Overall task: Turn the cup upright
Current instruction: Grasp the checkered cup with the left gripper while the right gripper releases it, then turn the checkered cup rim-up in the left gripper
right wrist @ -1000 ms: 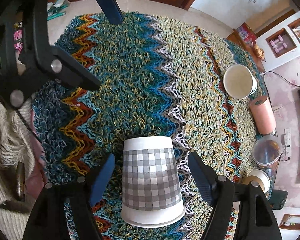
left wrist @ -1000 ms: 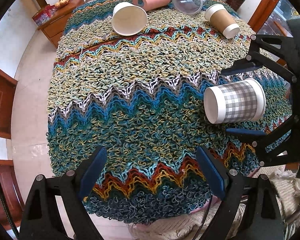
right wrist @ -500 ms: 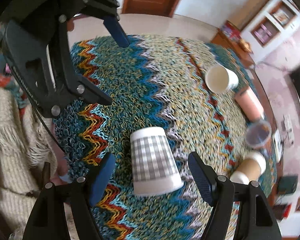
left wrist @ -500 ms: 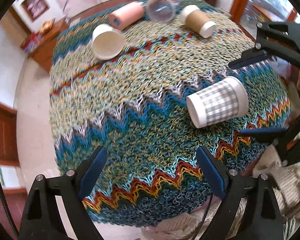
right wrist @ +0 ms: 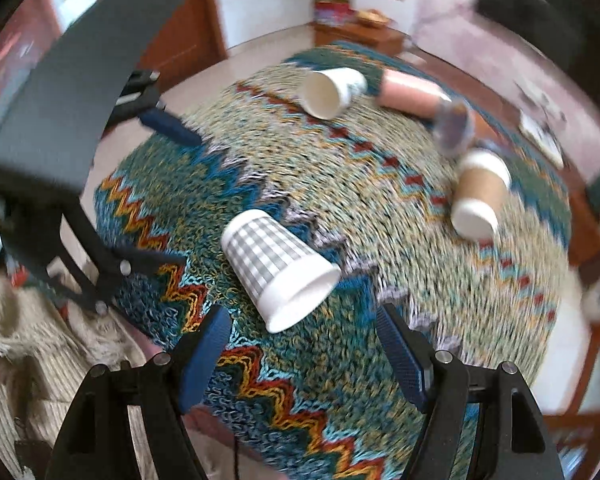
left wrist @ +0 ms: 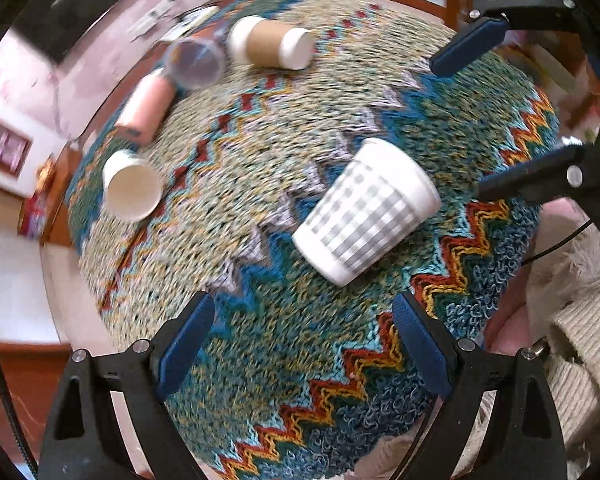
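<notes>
A grey-and-white checked paper cup point(left wrist: 364, 212) lies on its side on a round table with a shaggy zigzag cover point(left wrist: 260, 208). It also shows in the right wrist view point(right wrist: 278, 268), with its open mouth turned toward the camera. My left gripper point(left wrist: 300, 340) is open and empty, a short way in front of the cup. My right gripper point(right wrist: 304, 352) is open and empty, with the cup's rim just ahead of its fingertips. The right gripper also shows at the right edge of the left wrist view point(left wrist: 500, 120).
On the far side of the table lie a white paper cup point(left wrist: 130, 190), a pink cup point(left wrist: 146, 106), a clear plastic cup point(left wrist: 194, 64) and a brown cup with a white lid point(left wrist: 270, 42). A cream fringed cloth point(left wrist: 572, 300) hangs at the table's near edge.
Both grippers have swung around the table, so both views have rotated and blurred. The right gripper has pulled back from the checked cup. The cup has stayed on its side.
</notes>
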Motion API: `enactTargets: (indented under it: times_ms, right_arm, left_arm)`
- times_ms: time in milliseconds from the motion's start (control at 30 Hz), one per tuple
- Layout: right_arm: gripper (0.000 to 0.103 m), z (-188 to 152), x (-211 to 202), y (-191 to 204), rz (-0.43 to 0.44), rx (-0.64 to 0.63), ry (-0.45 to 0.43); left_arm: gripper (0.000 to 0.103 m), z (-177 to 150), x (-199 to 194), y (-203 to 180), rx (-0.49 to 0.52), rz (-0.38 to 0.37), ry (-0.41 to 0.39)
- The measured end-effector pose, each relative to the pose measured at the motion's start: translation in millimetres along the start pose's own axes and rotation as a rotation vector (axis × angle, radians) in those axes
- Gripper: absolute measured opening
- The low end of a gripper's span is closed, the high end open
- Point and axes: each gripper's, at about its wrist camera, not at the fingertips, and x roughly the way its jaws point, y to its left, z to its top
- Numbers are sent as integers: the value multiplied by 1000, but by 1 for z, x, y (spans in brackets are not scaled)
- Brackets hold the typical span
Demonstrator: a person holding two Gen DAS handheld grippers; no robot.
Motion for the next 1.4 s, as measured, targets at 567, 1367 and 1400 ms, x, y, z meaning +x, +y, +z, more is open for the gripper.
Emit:
enactTargets:
  times_ms: [567,1367,1400]
  right_arm:
    - [76,-67,1,-31,65,349,-43]
    - [76,-82,5,-51,104,437,-68]
    - [76,-82,5,-51,104,437,-69]
  left_arm:
    - [92,58,41,-32,230,-66,110]
    - [72,98,94,-29,182,-140,304]
    - [72,100,93,-25,160,-146,297]
